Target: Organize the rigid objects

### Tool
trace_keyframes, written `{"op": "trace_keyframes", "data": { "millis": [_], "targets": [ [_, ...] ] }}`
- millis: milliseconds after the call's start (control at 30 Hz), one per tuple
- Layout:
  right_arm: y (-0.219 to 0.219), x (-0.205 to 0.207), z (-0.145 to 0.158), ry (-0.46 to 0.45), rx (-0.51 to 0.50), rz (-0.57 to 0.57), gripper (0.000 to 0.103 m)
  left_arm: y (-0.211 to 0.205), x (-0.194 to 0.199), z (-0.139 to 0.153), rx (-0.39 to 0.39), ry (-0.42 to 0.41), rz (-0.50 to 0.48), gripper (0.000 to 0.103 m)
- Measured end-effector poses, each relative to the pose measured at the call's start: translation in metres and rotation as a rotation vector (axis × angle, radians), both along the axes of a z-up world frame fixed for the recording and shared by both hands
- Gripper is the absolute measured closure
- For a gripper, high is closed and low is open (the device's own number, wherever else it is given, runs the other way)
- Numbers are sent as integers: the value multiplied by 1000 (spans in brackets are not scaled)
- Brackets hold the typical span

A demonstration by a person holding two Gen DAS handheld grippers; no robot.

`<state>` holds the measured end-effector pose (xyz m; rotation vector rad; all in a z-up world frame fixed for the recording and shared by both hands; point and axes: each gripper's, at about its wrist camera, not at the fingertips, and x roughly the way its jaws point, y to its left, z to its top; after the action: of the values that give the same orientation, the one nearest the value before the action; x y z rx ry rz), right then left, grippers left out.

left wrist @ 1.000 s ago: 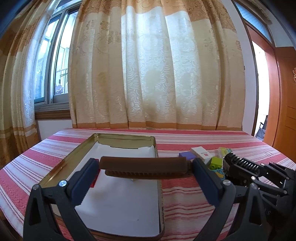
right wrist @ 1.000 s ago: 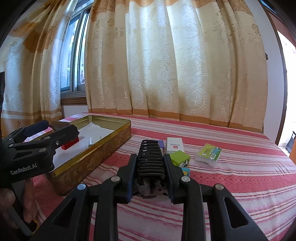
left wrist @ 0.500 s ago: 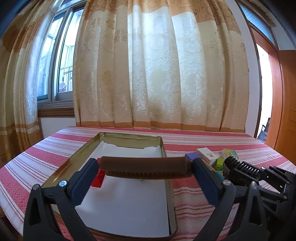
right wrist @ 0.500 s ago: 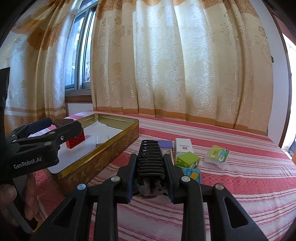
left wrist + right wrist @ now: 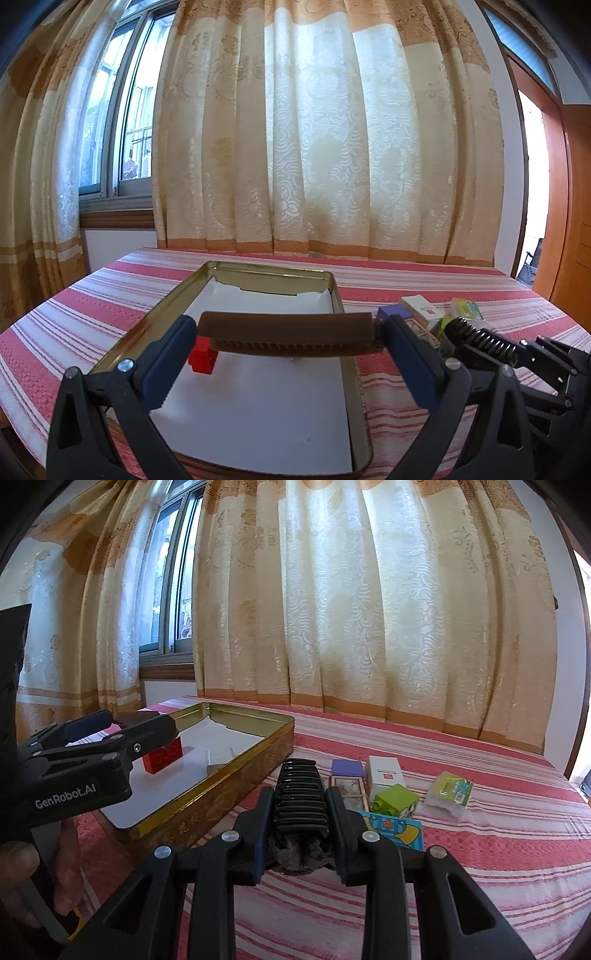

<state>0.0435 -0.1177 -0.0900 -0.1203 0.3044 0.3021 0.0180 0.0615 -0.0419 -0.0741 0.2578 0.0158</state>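
Two grippers share a table (image 5: 92, 299) draped in a red-and-white striped cloth, which fills the lower half of both views below tall cream curtains (image 5: 332, 147). Next in size is the gold tin tray (image 5: 338, 295), lined with white paper and lying at lower centre of the left wrist view; it reads as the collecting place, since a red brick (image 5: 163, 757) and a small white piece (image 5: 221, 757) lie inside it. The left gripper (image 5: 286, 334) hovers over the tray with its jaws spread wide and pinching a long brown comb (image 5: 286, 330) by its two ends, crosswise over the paper, probably so it can be lowered flat. The right gripper (image 5: 301, 805), at lower centre of its own view, has its jaws pressed onto a black ribbed object (image 5: 300, 797), held above the cloth just beside the tray's near wall, seemingly waiting its turn. Smaller things wait unsorted on the cloth to the right: a white box (image 5: 385, 771), a clear green-labelled packet (image 5: 448, 794), a blue picture card (image 5: 397, 830), a green block (image 5: 395, 801), a small framed picture (image 5: 349, 794) and a purple block (image 5: 346, 767).
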Motion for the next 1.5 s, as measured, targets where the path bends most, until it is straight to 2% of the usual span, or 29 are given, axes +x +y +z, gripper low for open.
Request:
{"op": "trace_keyframes", "data": {
  "millis": [1200,1500],
  "targets": [
    [26,2,-2,15,-21,67,72,26,1,-2,-23,6,33,1],
    [26,12,1,68,19,104,72,47,9,-3,-12,48,65,1]
  ]
}}
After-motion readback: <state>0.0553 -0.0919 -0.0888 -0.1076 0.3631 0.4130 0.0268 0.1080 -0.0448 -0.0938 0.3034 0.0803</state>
